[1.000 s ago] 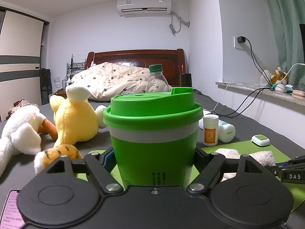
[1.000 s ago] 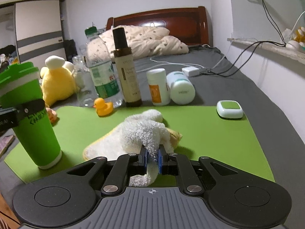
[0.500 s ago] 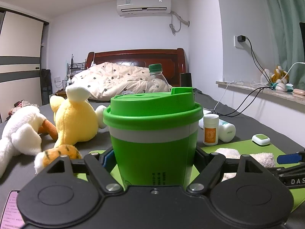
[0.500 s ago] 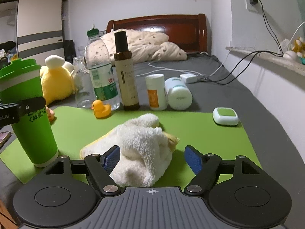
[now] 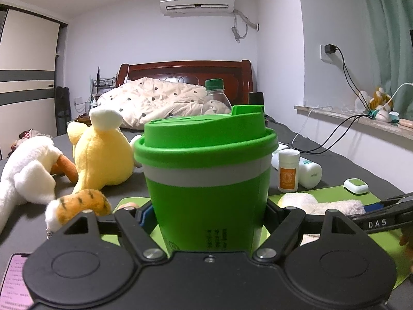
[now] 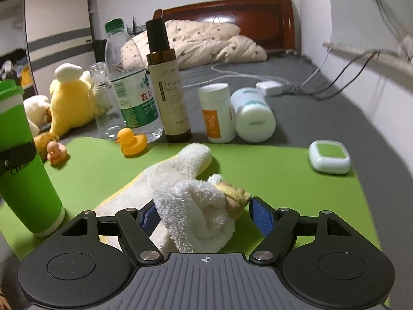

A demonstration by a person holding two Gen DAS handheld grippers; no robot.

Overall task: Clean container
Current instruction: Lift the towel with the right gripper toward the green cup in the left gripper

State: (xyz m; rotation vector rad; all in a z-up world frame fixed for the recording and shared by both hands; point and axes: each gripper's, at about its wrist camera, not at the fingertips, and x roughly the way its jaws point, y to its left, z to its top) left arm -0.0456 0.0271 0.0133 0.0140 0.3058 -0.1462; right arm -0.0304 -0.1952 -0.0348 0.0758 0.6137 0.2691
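**Left tool clamped on cup; right tool spread around towel**

1. Left tool [image 5: 209,213]: the two fingers press against opposite sides of the green plastic lidded cup with a white band [image 5: 207,180]. The cup stands upright on the green rectangular mat [image 6: 258,165], which lies on the grey-sheeted bed [image 6: 322,118]. In the left wrist view the cup fills the centre of the frame. In the right wrist view the same cup sits at 9 o'clock, near the mat's left edge, with a black finger across its body.

2. Right tool [image 6: 205,217]: the blue-padded fingers [image 6: 260,218] are spread wide. The crumpled white fluffy towel with a yellow edge [image 6: 191,201] lies between them on the mat. Whether either pad touches the towel cannot be determined.

3. Surrounding items, right wrist view:
   - Small yellow rubber duck [image 6: 130,142] at 11 o'clock, on the mat's far edge.
   - Clear water bottle with a green cap [image 6: 131,82], upright behind the duck.
   - Tall brown spray bottle with a cream label [image 6: 169,85], upright just beside the water bottle.
   - White bottle with an orange label [image 6: 216,112], upright at 12 o'clock.
   - White jar lying on its side [image 6: 254,118], touching the orange-labelled bottle.
   - White square case with a green top [image 6: 329,156] at 2 o'clock, on the mat's right end.
   - Yellow plush toy [image 6: 68,103] at 10 o'clock, off the mat.
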